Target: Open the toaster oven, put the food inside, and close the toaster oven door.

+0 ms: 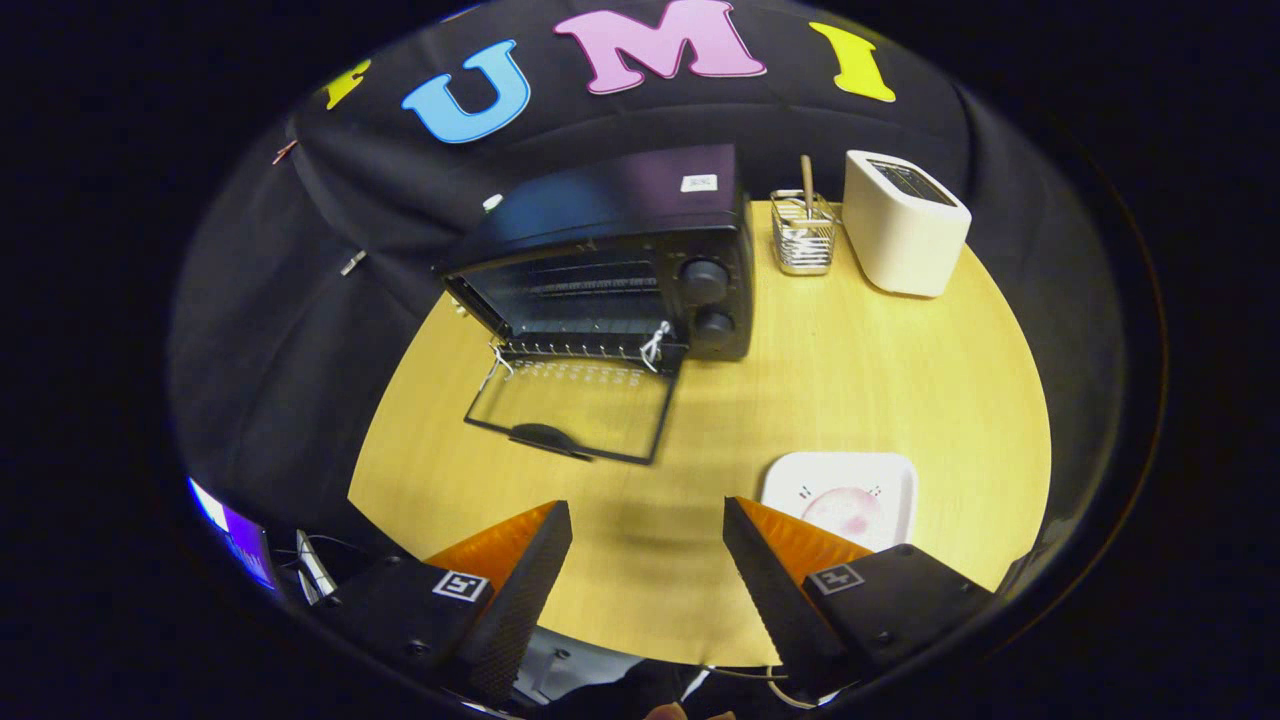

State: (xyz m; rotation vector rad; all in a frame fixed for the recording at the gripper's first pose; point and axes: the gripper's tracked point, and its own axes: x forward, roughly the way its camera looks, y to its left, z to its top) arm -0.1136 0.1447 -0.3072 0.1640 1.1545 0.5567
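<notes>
Food point(845, 508), a pale pink piece, lies on a white plate point(790, 475) on the table point(860, 370), just beyond the right finger at about two o'clock from the tool point(648, 518). The toaster oven point(610, 255) stands further at eleven o'clock, its door point(570, 405) already folded down flat. The tool is wide open, holding and touching nothing. I judge the step is the pickup: turn right, straddle the food, close gently so it is not squashed.
</notes>
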